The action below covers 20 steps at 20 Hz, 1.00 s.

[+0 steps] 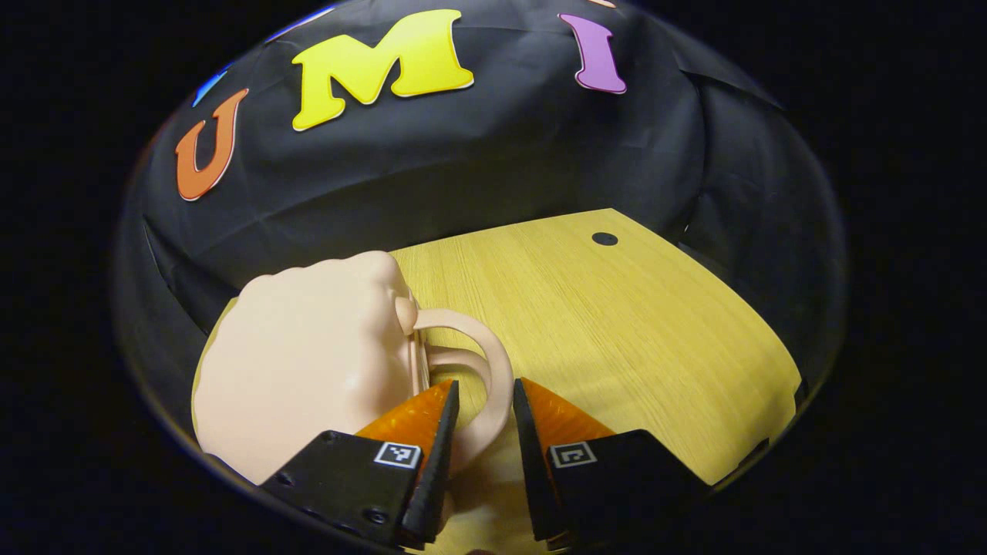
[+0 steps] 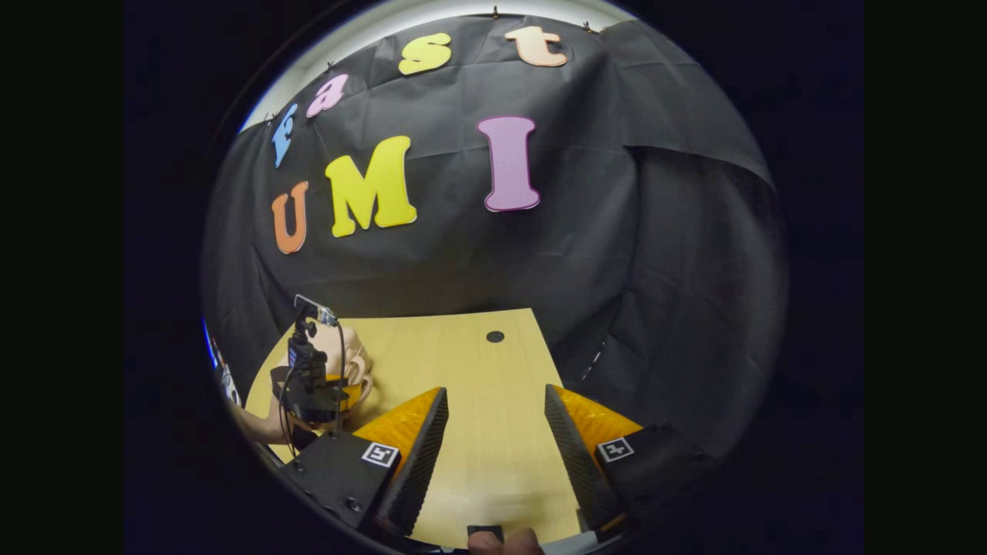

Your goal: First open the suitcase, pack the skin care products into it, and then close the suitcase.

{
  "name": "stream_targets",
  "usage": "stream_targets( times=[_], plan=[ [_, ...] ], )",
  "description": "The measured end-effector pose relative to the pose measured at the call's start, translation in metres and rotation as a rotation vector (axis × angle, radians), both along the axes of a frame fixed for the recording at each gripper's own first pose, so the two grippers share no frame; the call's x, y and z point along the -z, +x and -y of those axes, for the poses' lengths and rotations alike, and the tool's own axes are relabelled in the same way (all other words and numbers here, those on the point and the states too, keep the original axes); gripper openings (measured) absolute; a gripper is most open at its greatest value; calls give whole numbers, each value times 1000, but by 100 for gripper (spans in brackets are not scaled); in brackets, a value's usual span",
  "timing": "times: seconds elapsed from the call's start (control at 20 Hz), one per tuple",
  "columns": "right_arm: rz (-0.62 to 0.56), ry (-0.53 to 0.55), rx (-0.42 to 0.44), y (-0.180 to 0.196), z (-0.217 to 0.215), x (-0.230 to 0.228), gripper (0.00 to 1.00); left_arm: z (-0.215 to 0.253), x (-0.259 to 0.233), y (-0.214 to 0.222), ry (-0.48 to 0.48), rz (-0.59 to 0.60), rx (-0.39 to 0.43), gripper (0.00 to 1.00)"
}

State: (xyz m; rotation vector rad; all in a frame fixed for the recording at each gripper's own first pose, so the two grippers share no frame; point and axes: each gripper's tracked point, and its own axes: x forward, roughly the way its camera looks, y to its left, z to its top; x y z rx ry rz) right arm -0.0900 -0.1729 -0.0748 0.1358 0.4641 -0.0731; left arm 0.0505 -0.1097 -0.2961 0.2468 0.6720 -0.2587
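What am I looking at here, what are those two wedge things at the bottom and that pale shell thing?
Each picture comes from a camera riding on a hand-held gripper, looking along its two fingers. In the left gripper view, the left gripper is open, its fingers either side of the looped handle of a small pale suitcase, which lies closed on the wooden table. In the right gripper view, the right gripper is open over bare tabletop, holding nothing; farther off it also sees the other gripper beside the suitcase.
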Motion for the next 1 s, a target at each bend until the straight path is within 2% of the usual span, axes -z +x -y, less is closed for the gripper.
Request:
stream_targets(
  times=[0.05, 0.1, 0.15, 0.25, 0.4, 0.45, 0.55, 0.6, 0.65, 0.75, 0.85, 1.0],
  plan=[
    [5, -5, -12, 5, -4, -2, 71, -1, -12, -2, -8, 23, -8, 57],
    [16, -12, -25, 11, -9, -6, 71, -1, -29, -1, -32, 64, -13, 66],
    [33, -16, -31, 19, -14, -12, 75, 1, -50, -1, -66, 116, -13, 81],
    [73, -24, -48, 35, -28, -23, 75, 1, -114, 5, -134, 270, -13, 90],
    [169, -49, -80, 61, -55, -58, 73, -11, -224, 13, -195, 508, -28, 93],
    [208, -57, -77, 69, -61, -74, 71, -16, -252, 13, -200, 564, -30, 93],
    [288, -70, -59, 84, -72, -107, 75, -27, -294, 7, -196, 653, -50, 94],
    [321, -78, -45, 90, -77, -120, 70, -28, -309, 8, -207, 679, -60, 95],
    [353, -87, -31, 95, -83, -134, 75, -31, -323, 6, -227, 694, -67, 96],
    [410, -100, -1, 100, -96, -156, 72, -37, -348, -2, -263, 712, -82, 96],
    [450, -103, 14, 103, -113, -170, 77, -42, -364, -10, -273, 736, -74, 96],
    [465, -127, 29, 98, -135, -171, 76, -56, -360, -13, -258, 716, -93, 96]
  ],
)
